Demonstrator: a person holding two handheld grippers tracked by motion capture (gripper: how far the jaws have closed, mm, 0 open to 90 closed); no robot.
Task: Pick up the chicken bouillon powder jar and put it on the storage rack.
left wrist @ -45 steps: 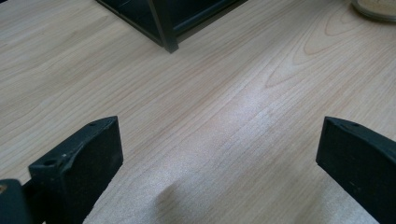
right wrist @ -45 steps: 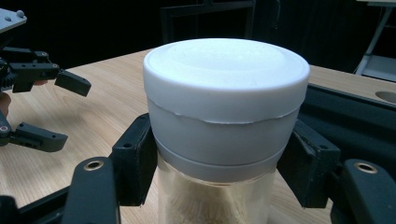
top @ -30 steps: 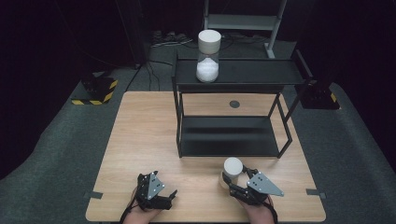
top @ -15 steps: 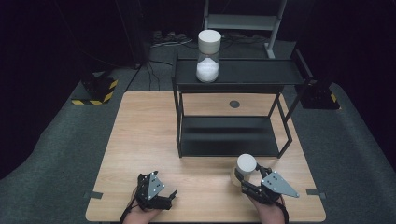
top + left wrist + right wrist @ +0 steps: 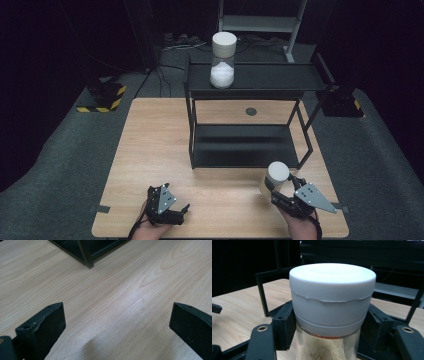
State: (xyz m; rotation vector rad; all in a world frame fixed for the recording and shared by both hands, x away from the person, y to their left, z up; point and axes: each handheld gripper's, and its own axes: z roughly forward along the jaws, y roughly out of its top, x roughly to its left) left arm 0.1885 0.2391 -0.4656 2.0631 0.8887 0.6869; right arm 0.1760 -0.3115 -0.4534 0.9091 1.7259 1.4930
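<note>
At the near edge of the counter [image 5: 150,150], the left gripper [image 5: 181,214] rests low with its jaws spread wide and nothing between them; in the left gripper view only bare wood grain lies in the gap, with a foot of the black shelf rack [image 5: 86,258] ahead.

On the near right, the right gripper [image 5: 280,192] is clenched on a jar [image 5: 274,177] with a white lid. In the right gripper view the two jaws press against opposite sides of the jar [image 5: 332,302], just under the lid's lower rim, and a pale grainy filling shows through the clear glass below. The jar stands upright in the grip, near the rack's front right leg; whether its base touches the counter cannot be told.

Beyond the hands, the shelf rack [image 5: 250,150] stands on the middle of the counter, its lower shelf bare. A second jar [image 5: 223,66] with a white lid and white contents stands upright on the rack's top shelf, toward its left end, well apart from the held one.
</note>
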